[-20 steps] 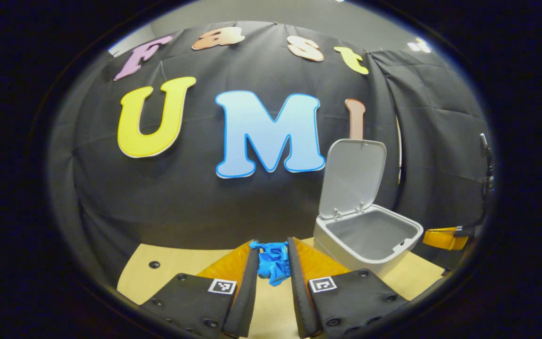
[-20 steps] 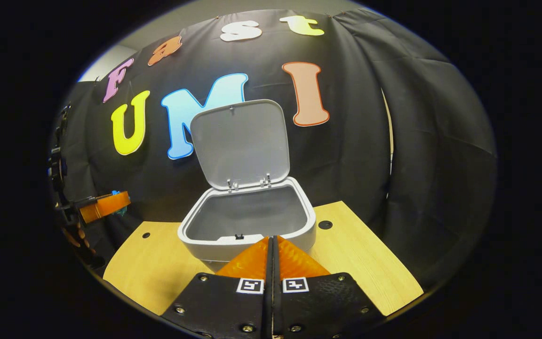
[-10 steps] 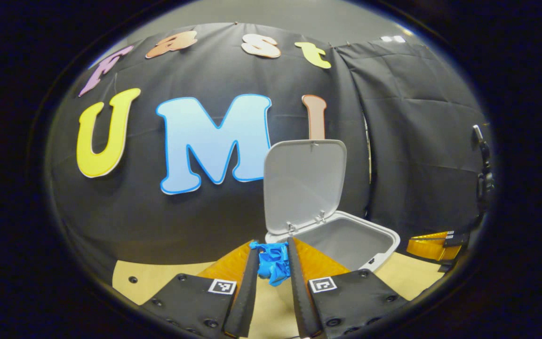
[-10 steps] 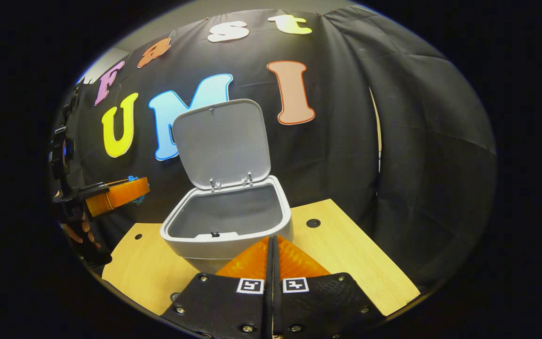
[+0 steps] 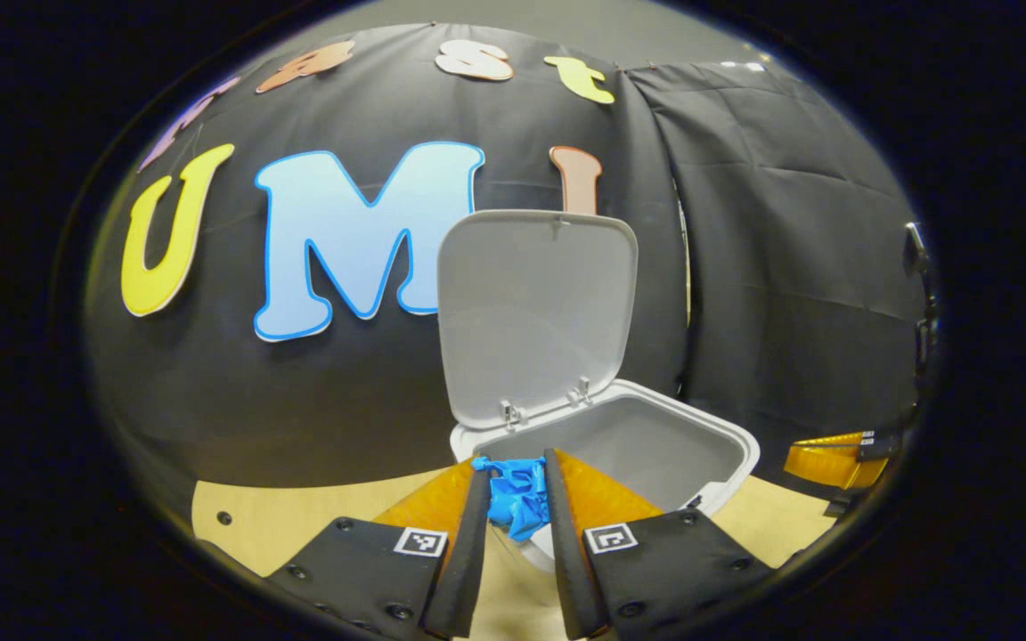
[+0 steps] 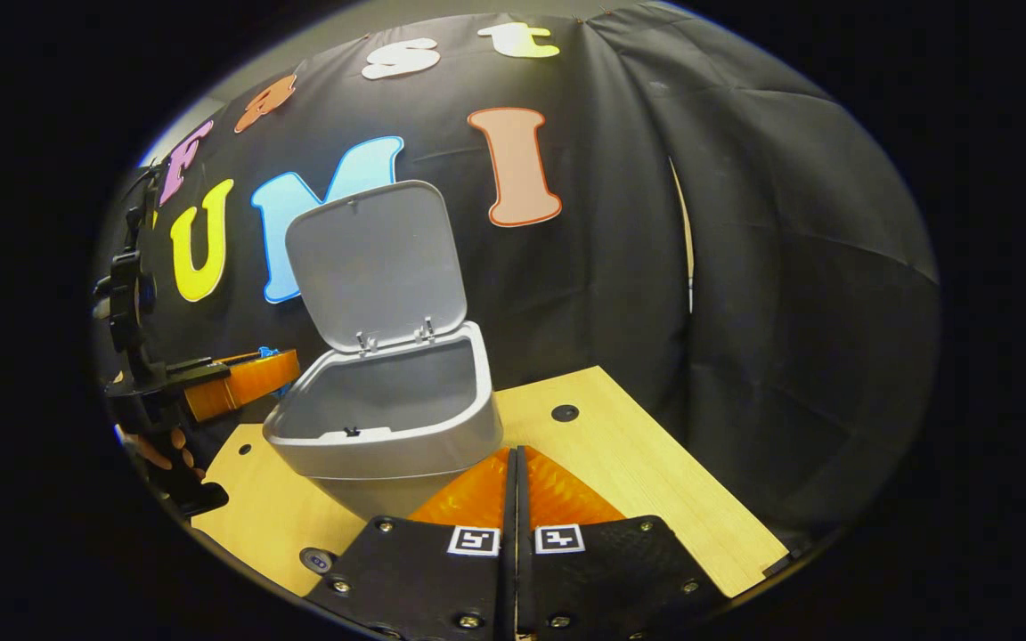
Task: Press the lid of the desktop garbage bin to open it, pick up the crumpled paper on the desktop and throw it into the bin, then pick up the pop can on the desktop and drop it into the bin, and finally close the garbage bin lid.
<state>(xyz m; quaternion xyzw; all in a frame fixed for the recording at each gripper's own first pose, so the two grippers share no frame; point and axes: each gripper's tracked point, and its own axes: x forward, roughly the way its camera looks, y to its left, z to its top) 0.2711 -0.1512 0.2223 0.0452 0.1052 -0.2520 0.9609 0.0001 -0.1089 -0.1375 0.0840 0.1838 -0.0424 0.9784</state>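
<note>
My left gripper has its jaws clamped on the blue crumpled paper, held at the bin's near rim w/ the lid up behind. Right gripper jaws pressed together, empty, low over the tabletop. Risk: if I release too early, the paper could clip the rim & drop outside.

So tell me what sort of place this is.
Probably a staged recording booth rather than a home: black cloth wall, a bare wooden desktop with an open bin, and the left claw holding crumpled paper.
</note>
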